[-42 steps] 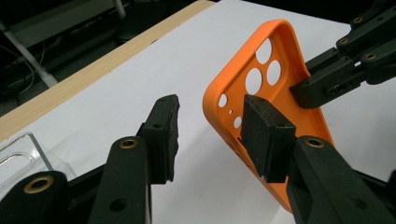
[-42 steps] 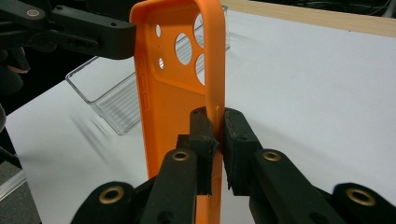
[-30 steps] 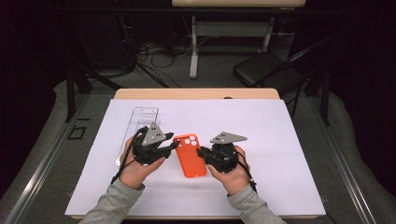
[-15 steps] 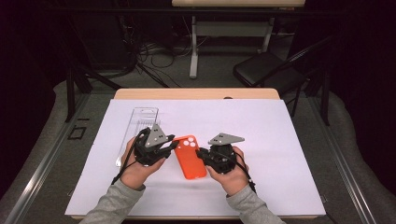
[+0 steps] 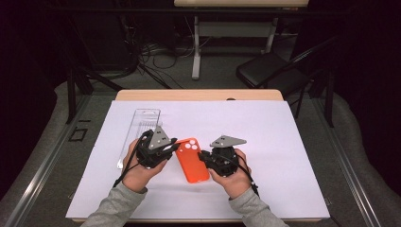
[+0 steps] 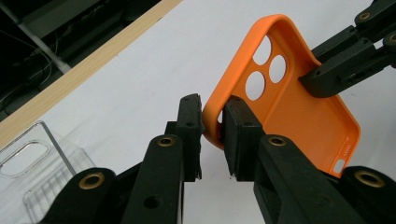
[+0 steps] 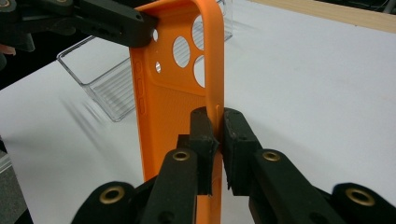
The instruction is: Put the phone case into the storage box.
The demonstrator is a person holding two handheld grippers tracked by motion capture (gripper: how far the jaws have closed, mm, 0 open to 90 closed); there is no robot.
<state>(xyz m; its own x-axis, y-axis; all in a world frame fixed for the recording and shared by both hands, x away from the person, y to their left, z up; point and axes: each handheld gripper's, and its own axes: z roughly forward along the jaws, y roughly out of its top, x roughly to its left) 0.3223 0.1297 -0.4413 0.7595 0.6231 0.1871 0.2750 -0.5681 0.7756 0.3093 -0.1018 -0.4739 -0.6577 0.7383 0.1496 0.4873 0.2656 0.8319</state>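
Note:
An orange phone case (image 5: 191,163) lies between my two grippers over the white sheet, with its camera holes at the far end. My left gripper (image 5: 174,149) grips the case's left rim near those holes. In the left gripper view its jaws (image 6: 212,116) have just been closing and now pinch the orange rim (image 6: 303,112). My right gripper (image 5: 204,158) is shut on the opposite long rim. The right gripper view shows its pads (image 7: 217,126) clamping the case's thin wall (image 7: 163,107). The case stands tilted up off the sheet.
A clear plastic phone case (image 5: 142,127) lies on the white sheet (image 5: 265,142) to the left, just beyond my left hand. The wooden table edge (image 5: 198,94) runs along the far side. A dark chair (image 5: 269,71) and cables stand on the floor behind.
The left gripper's jaws have drawn together on the orange case's rim. Both hands and the case have stayed in place.

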